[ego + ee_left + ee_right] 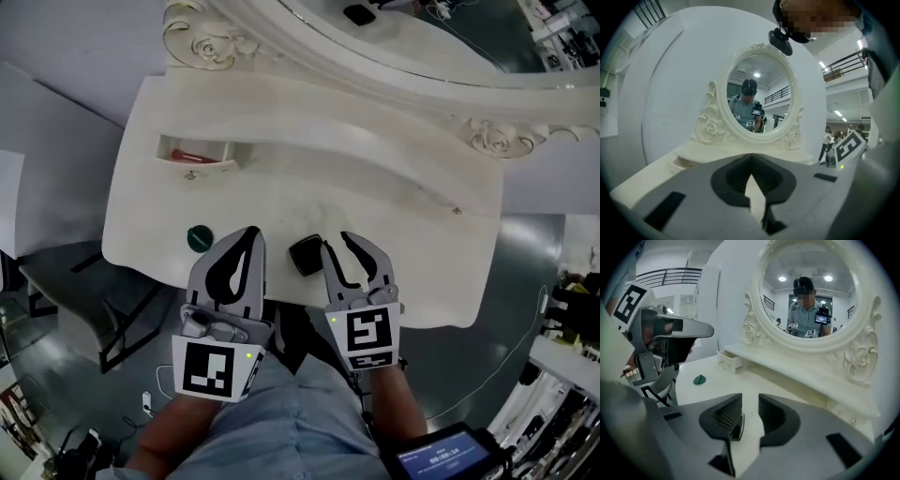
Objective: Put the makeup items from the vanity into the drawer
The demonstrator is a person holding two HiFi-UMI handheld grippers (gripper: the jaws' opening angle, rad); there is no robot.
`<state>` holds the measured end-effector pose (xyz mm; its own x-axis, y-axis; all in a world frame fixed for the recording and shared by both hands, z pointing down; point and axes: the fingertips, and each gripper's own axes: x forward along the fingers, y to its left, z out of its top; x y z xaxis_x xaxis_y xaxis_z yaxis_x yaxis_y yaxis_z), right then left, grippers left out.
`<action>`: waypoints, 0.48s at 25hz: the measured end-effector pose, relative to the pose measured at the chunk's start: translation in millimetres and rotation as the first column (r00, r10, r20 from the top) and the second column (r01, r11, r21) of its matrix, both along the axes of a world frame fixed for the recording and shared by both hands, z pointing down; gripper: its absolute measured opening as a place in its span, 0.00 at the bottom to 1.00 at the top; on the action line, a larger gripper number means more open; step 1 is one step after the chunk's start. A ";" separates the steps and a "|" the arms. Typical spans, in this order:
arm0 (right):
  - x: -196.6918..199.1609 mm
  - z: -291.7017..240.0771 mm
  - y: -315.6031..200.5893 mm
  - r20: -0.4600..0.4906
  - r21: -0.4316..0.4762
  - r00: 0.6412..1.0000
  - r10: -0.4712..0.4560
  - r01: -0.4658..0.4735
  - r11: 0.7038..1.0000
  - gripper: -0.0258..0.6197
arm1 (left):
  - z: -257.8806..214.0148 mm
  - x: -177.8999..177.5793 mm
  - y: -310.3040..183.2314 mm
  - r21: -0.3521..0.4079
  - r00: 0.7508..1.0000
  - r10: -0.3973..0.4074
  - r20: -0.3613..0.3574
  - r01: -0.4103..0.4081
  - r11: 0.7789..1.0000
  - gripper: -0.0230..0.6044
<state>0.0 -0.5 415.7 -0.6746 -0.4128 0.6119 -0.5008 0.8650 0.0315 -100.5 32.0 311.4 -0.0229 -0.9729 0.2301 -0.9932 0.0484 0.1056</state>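
A black square compact [307, 255] lies near the white vanity's front edge [281, 202]. My right gripper [338, 242] stands just right of it, jaws apart with nothing between them. In the right gripper view the compact [737, 425] peeks out behind the left jaw of that gripper [750, 399]. A round green item [200, 237] sits at the front left, also seen in the right gripper view [699, 379]. My left gripper [251, 234] rests between the green item and the compact, tips together and empty [751, 157]. The small drawer [197, 153] at the back left is pulled out, with a red item inside.
An ornate oval mirror [422, 37] rises along the vanity's back, above a raised shelf [797, 366]. The open drawer [729, 359] juts from that shelf's left end. Grey floor, a dark frame [122, 328] and cables lie around the vanity.
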 end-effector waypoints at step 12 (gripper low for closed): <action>6.3 51.5 44.3 0.008 -0.187 0.999 -0.041 0.042 0.982 0.52 | 31.6 22.0 25.8 -0.090 1.000 -0.010 0.011 0.011 0.996 0.04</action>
